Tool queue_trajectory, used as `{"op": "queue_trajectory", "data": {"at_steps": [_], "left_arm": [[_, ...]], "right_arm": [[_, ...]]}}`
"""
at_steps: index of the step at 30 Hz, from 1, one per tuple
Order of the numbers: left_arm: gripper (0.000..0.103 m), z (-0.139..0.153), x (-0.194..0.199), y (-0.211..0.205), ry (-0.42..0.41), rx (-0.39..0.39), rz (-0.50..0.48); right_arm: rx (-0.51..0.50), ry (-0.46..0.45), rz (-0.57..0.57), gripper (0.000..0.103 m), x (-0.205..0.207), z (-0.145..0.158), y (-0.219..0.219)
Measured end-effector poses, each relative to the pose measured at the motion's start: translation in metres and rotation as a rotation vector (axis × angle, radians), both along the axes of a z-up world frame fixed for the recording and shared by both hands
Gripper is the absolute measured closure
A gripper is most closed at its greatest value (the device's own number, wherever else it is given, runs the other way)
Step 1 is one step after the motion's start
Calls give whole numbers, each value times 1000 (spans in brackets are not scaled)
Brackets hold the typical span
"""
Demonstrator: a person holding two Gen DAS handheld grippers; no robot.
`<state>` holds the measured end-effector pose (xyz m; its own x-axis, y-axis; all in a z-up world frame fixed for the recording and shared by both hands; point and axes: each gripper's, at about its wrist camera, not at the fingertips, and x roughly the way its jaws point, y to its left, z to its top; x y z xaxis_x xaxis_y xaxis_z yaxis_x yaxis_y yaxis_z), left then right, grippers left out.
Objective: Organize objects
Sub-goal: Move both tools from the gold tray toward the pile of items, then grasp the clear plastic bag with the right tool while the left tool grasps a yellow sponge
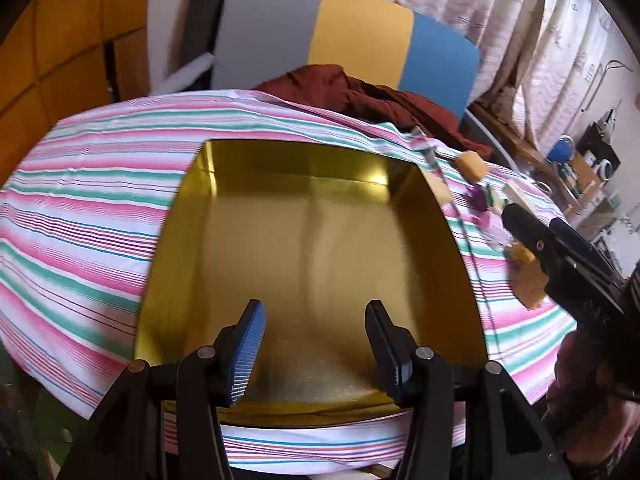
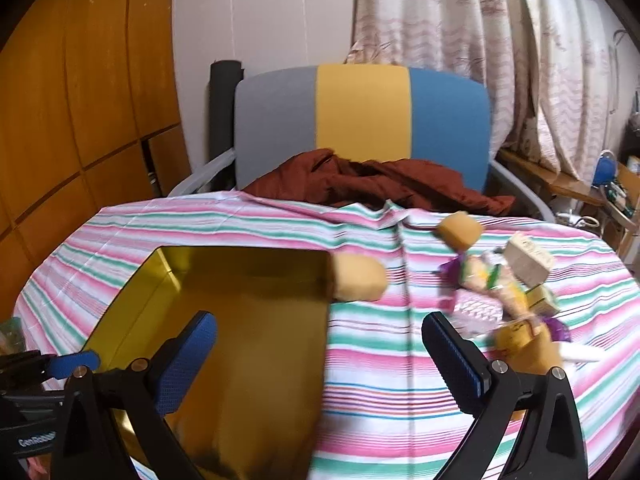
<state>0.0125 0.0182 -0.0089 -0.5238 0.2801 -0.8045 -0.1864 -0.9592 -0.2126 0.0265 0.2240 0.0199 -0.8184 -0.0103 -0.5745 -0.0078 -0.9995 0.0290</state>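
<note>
An open, empty gold tin box (image 1: 304,168) sits on the striped tablecloth (image 1: 88,184). My left gripper (image 1: 315,312) hangs over the box's near end, open, with nothing between its blue pads. My right gripper (image 2: 320,360) stands wide open over the cloth at the box's (image 2: 132,280) right wall, holding nothing; it shows black at the right of the left wrist view (image 1: 536,232). A rounded yellow block (image 2: 360,278) lies against the box's right side. Further right lie another yellow block (image 2: 460,230), a beige block (image 2: 528,262), small colourful pieces (image 2: 484,280) and a yellow piece (image 2: 524,344).
A chair with a grey, yellow and blue back (image 2: 360,120) stands behind the table, a maroon cloth (image 2: 380,184) draped on its seat. Wooden cupboard doors (image 2: 80,120) are at the left, curtains (image 2: 480,20) and a cluttered shelf (image 2: 612,184) at the right. The cloth folds into a ridge (image 2: 404,248).
</note>
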Motion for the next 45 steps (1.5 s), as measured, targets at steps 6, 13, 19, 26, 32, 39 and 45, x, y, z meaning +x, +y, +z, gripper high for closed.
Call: {"op": "queue_trajectory", "data": {"at_steps": [6,13,19,26,32,39,45], "left_arm": [[50,-1,0,10,-23,13,-33],[50,5,-2,32,13,28,-102],[50,5,-4,55,8,87,-210],[38,10,0,97,12,89,-370],[33,12,4,126,22,62,-446],[32,13,7,147,37,59,-509],[32,13,8,166,45,65,-540]], "right_arm": [[40,44,-80,0,9,8,36],[-22,24,-219,0,19,0,98],[-40,18,-354,0,39,-6,149],[-123,2,-534,0,71,-19,221],[-165,-52,-578,0,74,-40,252],[-202,-131,-559,9,63,-71,263],[-214,-148,-511,21,43,-90,264]]}}
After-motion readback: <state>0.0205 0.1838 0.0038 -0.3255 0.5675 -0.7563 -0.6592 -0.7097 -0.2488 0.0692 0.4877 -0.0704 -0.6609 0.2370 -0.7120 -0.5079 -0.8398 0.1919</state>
